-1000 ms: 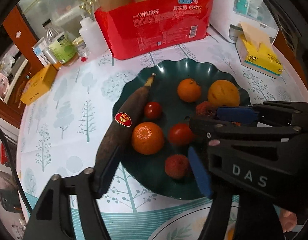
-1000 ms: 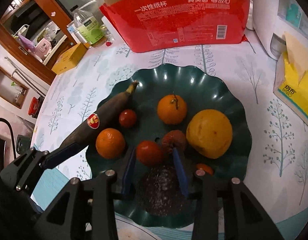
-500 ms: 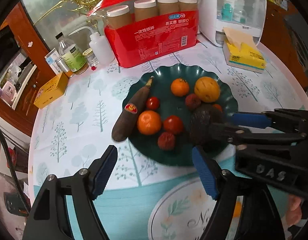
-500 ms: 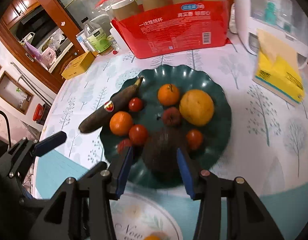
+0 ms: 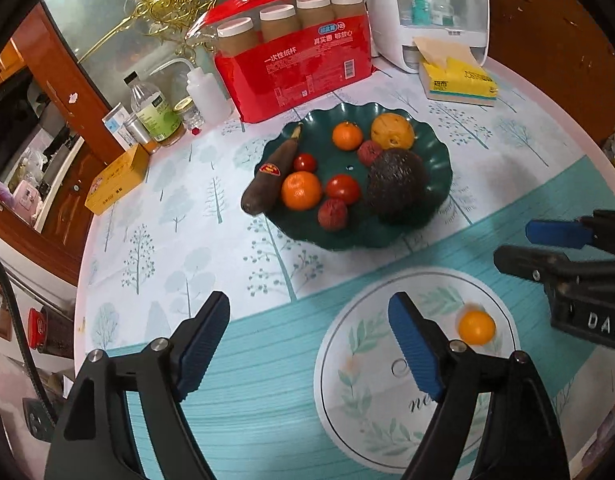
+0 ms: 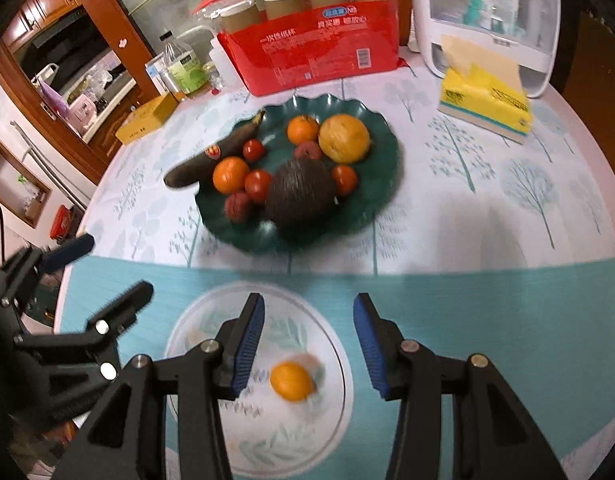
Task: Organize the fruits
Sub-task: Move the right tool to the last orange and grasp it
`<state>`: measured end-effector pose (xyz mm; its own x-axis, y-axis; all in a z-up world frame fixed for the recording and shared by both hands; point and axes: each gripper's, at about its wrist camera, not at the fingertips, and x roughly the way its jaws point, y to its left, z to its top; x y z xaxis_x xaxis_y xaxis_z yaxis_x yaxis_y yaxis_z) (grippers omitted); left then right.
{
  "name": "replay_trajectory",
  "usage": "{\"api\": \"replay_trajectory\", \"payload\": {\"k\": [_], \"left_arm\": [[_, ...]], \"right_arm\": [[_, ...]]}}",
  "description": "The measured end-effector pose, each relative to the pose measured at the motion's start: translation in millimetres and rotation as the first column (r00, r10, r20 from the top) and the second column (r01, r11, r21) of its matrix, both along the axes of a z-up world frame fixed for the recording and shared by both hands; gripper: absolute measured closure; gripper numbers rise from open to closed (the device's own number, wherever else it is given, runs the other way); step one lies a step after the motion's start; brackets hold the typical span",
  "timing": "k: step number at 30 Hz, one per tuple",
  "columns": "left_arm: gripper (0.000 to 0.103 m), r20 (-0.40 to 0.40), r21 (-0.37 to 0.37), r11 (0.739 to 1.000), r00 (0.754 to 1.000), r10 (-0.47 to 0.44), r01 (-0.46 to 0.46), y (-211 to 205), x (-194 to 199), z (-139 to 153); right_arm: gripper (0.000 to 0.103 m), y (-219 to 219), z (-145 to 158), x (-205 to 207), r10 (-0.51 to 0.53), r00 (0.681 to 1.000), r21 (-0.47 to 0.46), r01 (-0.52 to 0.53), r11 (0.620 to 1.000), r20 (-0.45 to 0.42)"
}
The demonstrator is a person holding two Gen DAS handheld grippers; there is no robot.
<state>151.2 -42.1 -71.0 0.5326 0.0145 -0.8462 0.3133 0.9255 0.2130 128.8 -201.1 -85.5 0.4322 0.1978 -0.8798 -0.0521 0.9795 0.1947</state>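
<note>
Right wrist view: we have released the avocado (image 6: 301, 196) onto the green plate (image 6: 383, 184) and withdrawn. Both sets of jaws stand apart, empty. One small orange (image 6: 291, 381) remains on the white plate (image 6: 339, 420).

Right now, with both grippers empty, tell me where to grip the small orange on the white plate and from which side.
Grip the small orange across its widest middle, coming from above and a little toward you. It is round and sits alone on the white plate, so either side is free. The right hand-held gripper is open almost over it, a likely choice.
</note>
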Motion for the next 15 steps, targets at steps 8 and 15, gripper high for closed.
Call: {"api": "replay_trajectory", "payload": {"k": [8, 15], "left_arm": [[0.022, -0.028, -0.02, 1.0, 1.0, -0.01, 0.01, 5, -14, -13], [0.022, -0.074, -0.006, 1.0, 0.997, -0.011, 0.011, 12, -20, -37]], "right_arm": [[0.056, 4, -6, -37, -0.023, 1.0, -0.051, 0.023, 0.998, 0.002], [0.056, 2, -24, -49, -0.059, 0.998, -0.035, 0.058, 0.998, -0.024]]}}
